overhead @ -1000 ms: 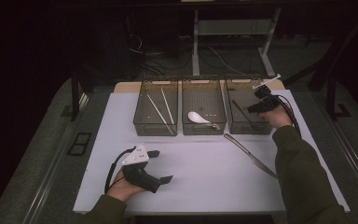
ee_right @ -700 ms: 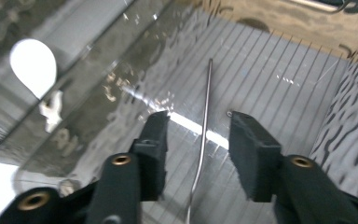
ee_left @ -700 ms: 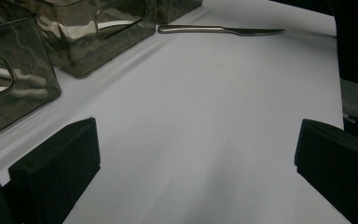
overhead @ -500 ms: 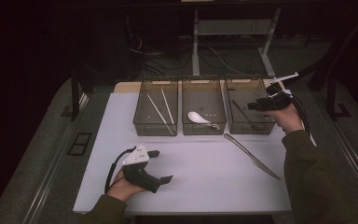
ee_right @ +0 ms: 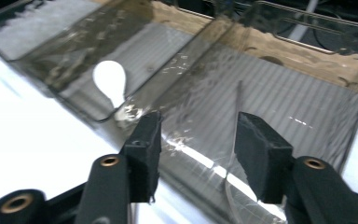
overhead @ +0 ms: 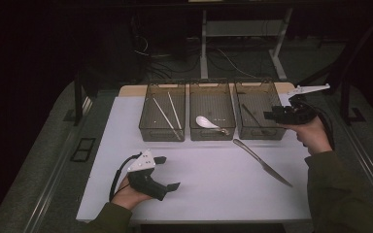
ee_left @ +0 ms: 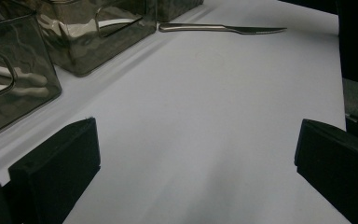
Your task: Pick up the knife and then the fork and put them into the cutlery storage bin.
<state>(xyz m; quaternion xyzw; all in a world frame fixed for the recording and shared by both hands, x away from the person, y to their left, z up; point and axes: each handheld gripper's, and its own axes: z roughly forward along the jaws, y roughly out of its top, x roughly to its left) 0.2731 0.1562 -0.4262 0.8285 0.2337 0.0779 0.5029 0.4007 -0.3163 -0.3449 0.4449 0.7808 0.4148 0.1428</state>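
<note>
The middle bin (overhead: 212, 115) of the three smoky clear bins serves as the landmark. Down and to the left of it, near the table's front edge, the left gripper (overhead: 171, 172) rests on the white table (overhead: 213, 189) in a hand (overhead: 126, 194), its jaws spread wide with nothing between them. In the left gripper view those jaws stand far apart over bare tabletop, and the knife (ee_left: 221, 28) lies well ahead of them, untouched.

The left bin (overhead: 162, 110), just beside the middle one, holds two pale chopsticks (overhead: 167, 112) lying slantwise. The middle bin holds a white spoon (overhead: 205, 121). The right bin (overhead: 258, 109) holds a dark slender utensil (overhead: 249, 112) (too dim to name). In front of the middle bin and to its right, the knife (overhead: 262, 162) lies flat and diagonal on the table, outside every bin.

To the right of the middle bin, the right gripper (overhead: 268, 115) is held in the air by a hand (overhead: 313, 133) at the right bin's outer side, its jaws pointed toward the bin. The right gripper view shows the jaws parted and empty above that bin's near wall, with a thin dark utensil (ee_right: 238, 100) lying inside beyond them and the spoon (ee_right: 110, 79) next door, detail the high view leaves murky. The high view alone gives both sleeves and the cables on the floor (overhead: 175, 53) behind.
</note>
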